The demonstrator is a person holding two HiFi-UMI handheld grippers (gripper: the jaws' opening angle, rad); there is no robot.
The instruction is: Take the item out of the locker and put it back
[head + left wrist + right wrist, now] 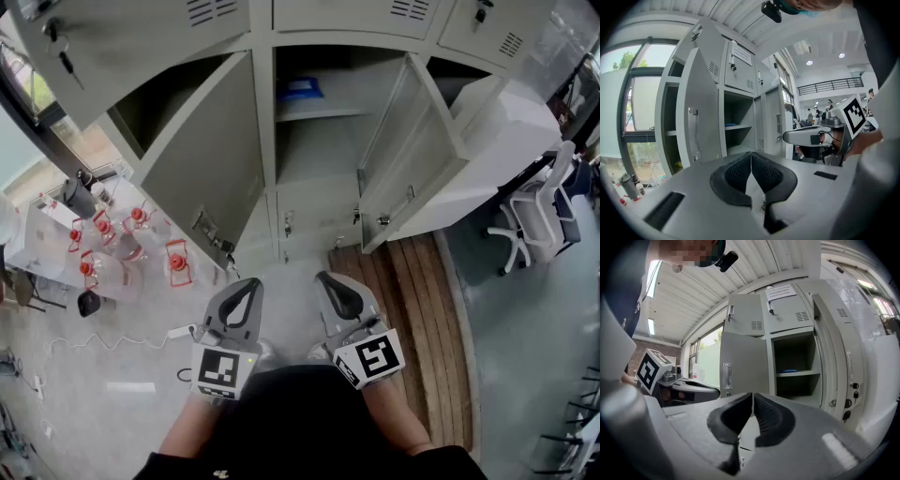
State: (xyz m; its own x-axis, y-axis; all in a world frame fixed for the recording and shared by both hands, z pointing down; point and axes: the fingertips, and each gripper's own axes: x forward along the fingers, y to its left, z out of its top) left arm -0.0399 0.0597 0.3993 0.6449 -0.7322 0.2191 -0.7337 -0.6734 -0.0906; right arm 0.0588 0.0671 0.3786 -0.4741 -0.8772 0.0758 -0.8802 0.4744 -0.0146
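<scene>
While you stand facing the locker (265,141), both grippers hang low and well apart from it. The left gripper (246,284) and the right gripper (328,278) each have their jaws pressed together on nothing. One blue item (300,89) lies on the shelf (323,111) inside the open middle compartment. Two open doors flank that opening, the left door (211,178) and the right door (398,159), and neither covers it. Several red-capped clear jugs (178,262) stand on the floor to your left, and one white office chair (530,230) sits to your right.
</scene>
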